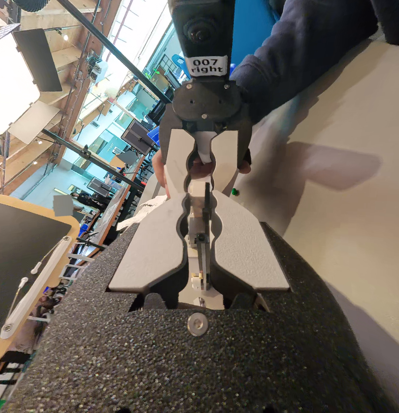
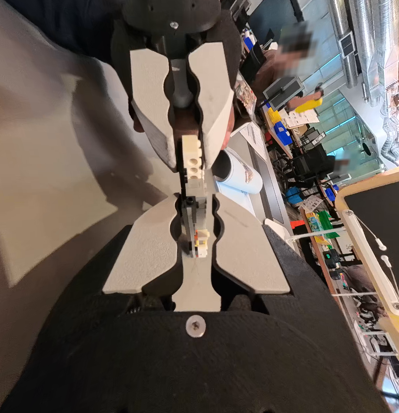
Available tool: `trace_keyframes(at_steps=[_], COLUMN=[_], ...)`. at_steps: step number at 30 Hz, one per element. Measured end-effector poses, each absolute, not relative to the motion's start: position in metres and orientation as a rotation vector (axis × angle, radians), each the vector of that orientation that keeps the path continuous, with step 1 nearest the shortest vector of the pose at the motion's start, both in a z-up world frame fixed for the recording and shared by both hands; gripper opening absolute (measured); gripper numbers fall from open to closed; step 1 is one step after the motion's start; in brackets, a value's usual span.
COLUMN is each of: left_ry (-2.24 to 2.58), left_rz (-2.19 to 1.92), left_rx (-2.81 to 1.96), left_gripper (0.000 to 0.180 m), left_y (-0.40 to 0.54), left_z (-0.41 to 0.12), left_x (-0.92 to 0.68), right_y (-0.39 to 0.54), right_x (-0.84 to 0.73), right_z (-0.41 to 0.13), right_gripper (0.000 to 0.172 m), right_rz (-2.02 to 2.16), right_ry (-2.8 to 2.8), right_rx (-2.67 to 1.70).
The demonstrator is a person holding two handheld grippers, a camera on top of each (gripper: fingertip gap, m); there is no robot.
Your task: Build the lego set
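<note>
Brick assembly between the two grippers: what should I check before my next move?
1. Left gripper grip: ok. Its pads press on the cream holed brick at one end of the brick assembly.
2. Right gripper grip: not ok. A gap shows between one finger and the assembly.
3. Alignment: ok. The assembly runs straight along both pairs of fingers.
4. Height above the table: cannot tell.
5. Nearby things: ok. The white cup lying on its side and the small green piece are apart from the assembly.
</note>
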State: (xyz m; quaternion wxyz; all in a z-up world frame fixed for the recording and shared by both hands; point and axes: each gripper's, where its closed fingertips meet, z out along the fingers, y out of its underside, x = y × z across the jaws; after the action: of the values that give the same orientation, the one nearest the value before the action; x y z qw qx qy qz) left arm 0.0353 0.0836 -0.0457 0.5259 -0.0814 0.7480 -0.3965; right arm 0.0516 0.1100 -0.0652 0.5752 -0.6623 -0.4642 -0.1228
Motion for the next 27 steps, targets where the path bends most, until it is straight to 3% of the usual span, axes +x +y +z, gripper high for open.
trace_keyframes(at_steps=[8,14,27], left_ry=[1.764,1.724,1.691], left_rz=[-0.876,-0.822,-0.656], left_rx=[-0.139,-0.110,0.001], left_gripper=[0.016,0.015,0.015], left_y=[0.081,0.082,0.083], left_z=[-0.050,-0.049,-0.059], left_x=[0.034,0.034,0.031], right_y=[0.099,0.062,-0.028], right_x=[0.079,0.112,0.144], right_z=[-0.068,-0.072,-0.134], right_gripper=[0.046,0.045,0.037], right_rz=[-0.388,-0.450,-0.422], right_ry=[-1.047,-0.871,-0.436], right_rx=[-1.717,-1.906,-2.361])
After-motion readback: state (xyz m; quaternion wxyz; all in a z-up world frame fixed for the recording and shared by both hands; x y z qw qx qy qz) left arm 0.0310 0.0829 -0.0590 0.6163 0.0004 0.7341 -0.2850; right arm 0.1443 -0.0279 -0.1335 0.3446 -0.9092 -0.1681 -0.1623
